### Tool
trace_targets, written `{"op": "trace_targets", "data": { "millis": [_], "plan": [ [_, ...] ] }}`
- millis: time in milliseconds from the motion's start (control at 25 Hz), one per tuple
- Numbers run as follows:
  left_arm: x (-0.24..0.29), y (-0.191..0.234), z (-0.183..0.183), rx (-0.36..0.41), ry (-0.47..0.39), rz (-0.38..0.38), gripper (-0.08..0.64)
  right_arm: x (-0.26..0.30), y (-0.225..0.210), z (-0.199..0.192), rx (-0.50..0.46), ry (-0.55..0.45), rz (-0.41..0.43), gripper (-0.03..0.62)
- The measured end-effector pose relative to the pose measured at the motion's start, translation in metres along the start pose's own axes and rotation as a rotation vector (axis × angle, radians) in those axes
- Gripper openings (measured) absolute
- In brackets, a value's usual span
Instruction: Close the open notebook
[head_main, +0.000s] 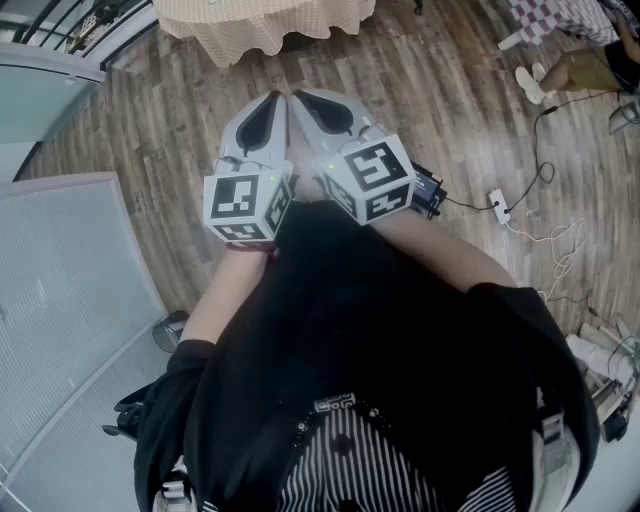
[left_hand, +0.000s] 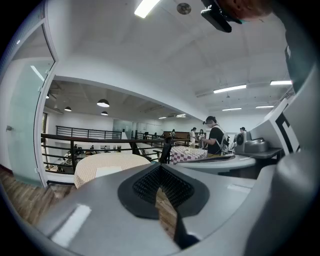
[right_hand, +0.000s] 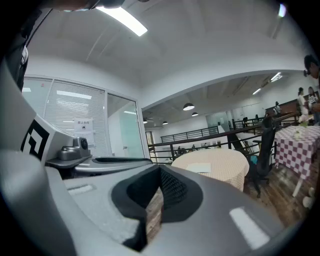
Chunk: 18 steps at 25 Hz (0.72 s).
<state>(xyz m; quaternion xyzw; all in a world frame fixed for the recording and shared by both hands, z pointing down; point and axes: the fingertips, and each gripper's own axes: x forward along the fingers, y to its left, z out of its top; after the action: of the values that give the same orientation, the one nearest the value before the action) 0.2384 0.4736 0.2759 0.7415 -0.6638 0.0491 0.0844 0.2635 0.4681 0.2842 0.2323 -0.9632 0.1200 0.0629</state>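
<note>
A white notebook (left_hand: 109, 171) lies flat on a round table with a beige checked cloth (head_main: 265, 25), some way ahead; it is too far off to tell whether it is open. The right gripper view shows the notebook (right_hand: 199, 168) on the same table. I hold both grippers close to my chest, side by side over the wooden floor, pointing towards that table. My left gripper (head_main: 274, 98) is shut with nothing in it, and my right gripper (head_main: 299, 95) is shut and empty too. The head view does not show the notebook.
A glass partition and a railing (left_hand: 90, 136) stand to the left. A purple-checked table (right_hand: 300, 145) with an office chair (right_hand: 262, 150) and people is to the right. Cables and a power strip (head_main: 498, 203) lie on the floor at right.
</note>
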Motion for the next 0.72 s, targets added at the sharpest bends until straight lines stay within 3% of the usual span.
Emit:
{"op": "trace_targets", "data": {
  "millis": [240, 480, 720],
  "plan": [
    [-0.001, -0.002, -0.001, -0.008, -0.016, 0.003, 0.003, 0.000, -0.001, -0.003, 0.021, -0.010, -0.001, 0.002],
    [-0.005, 0.002, -0.007, -0.004, 0.000, 0.022, 0.003, 0.003, -0.007, -0.021, 0.127, -0.009, 0.005, 0.001],
    [0.000, 0.004, -0.011, -0.020, 0.014, 0.011, 0.003, 0.006, -0.004, -0.019, 0.113, -0.004, 0.016, 0.002]
  ]
}}
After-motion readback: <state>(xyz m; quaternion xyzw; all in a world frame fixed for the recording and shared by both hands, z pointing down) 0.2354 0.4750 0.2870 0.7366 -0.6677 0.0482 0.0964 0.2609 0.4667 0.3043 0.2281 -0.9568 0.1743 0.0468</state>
